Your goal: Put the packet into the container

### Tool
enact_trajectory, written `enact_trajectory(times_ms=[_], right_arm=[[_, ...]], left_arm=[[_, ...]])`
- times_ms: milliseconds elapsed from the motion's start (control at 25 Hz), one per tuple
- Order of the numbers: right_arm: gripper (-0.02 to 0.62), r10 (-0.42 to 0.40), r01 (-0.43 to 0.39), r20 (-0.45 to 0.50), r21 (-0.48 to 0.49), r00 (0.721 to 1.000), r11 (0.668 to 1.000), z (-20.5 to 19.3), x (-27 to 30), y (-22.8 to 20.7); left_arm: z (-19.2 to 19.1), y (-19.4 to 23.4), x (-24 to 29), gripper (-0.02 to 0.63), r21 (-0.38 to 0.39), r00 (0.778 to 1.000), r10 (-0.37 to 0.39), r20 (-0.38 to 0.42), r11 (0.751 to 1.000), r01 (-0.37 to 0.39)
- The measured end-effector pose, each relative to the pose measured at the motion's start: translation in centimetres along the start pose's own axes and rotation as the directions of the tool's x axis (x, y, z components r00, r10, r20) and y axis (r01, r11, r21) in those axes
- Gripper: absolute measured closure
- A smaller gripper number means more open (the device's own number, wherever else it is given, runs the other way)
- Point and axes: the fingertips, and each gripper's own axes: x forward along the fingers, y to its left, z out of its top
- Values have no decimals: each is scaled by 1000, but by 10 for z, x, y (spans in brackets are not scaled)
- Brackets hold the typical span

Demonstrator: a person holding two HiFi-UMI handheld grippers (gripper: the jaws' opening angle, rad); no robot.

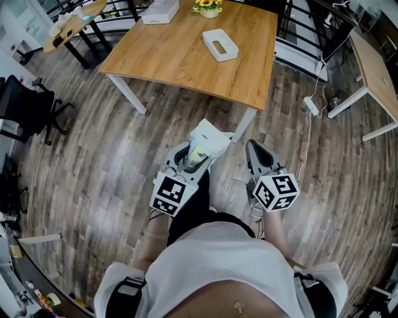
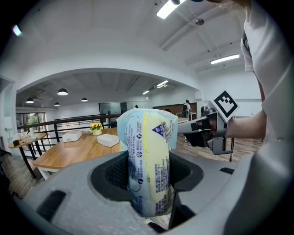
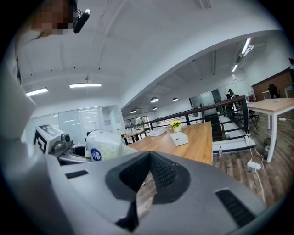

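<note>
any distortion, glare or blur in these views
Head view: fisheye curves the floor planks, table evenly lit. Left gripper view: dark rounded corners, bright ceiling lights, packet sharp. Right gripper view: same dark corners, table looks sharp.

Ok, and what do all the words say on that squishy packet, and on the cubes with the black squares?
Packet: rows of blue print, a blue triangle mark and small round symbols, all too small and blurred to read.
Round blue badge on the packet's end, in the right gripper view: blurred, unreadable.
Left marker cube and right marker cube: only black-and-white square patterns, no words or numbers.
No other writing can be made out.
</note>
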Motion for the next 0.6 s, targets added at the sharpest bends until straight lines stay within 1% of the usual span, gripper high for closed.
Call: enact_trajectory(times_ms=[280, 600], right_arm=[[584, -22, 22, -6, 5, 1000, 1000, 19, 50, -18], [584, -34, 34, -7, 1, 999, 999, 45, 105, -36]], left_arm=[[10, 47, 34, 391, -3, 1000, -27, -2, 1000, 27], [33, 98, 73, 391, 11, 998, -53, 22, 999, 53]])
